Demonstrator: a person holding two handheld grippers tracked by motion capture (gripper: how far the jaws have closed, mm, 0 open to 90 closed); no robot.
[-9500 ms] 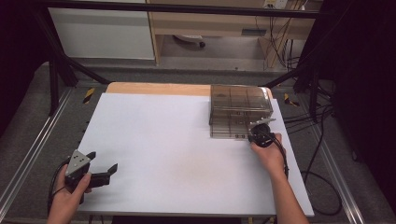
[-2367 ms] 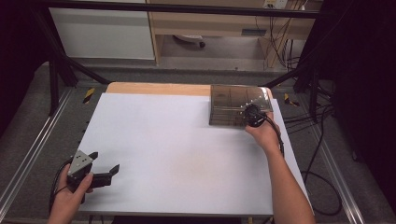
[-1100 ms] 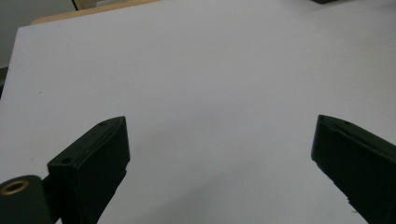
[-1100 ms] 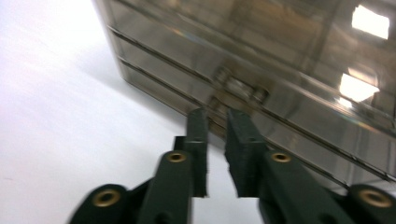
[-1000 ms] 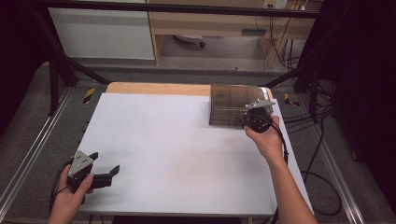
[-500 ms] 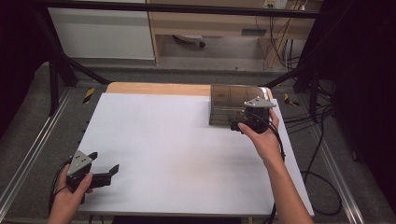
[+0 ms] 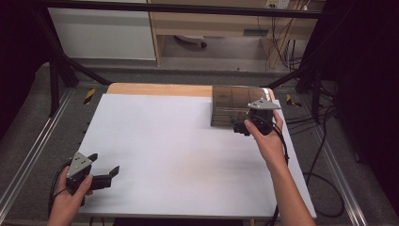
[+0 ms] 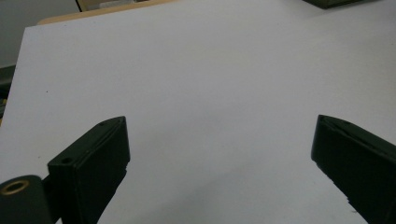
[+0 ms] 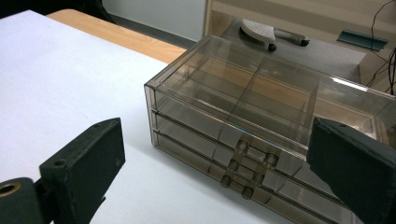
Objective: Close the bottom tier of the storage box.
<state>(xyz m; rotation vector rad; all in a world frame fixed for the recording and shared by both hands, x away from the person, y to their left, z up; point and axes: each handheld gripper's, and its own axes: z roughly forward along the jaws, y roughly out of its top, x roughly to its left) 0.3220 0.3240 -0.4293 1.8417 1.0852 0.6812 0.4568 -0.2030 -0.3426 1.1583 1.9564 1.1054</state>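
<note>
Right gripper (image 7: 241, 127) has backed off the drawer box (image 7: 233, 104) — jaws wide, empty (drawers shut); left gripper (image 7: 104, 170) idle, jaws wide, empty.

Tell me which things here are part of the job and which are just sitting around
In the job:
- clear drawer box, all three drawers shut
- its handles
- right gripper, open just in front of the drawers

Just there:
- left gripper, open over bare white table
- cables on the floor
- pale flat thing with a handle on the shelf behind
</note>
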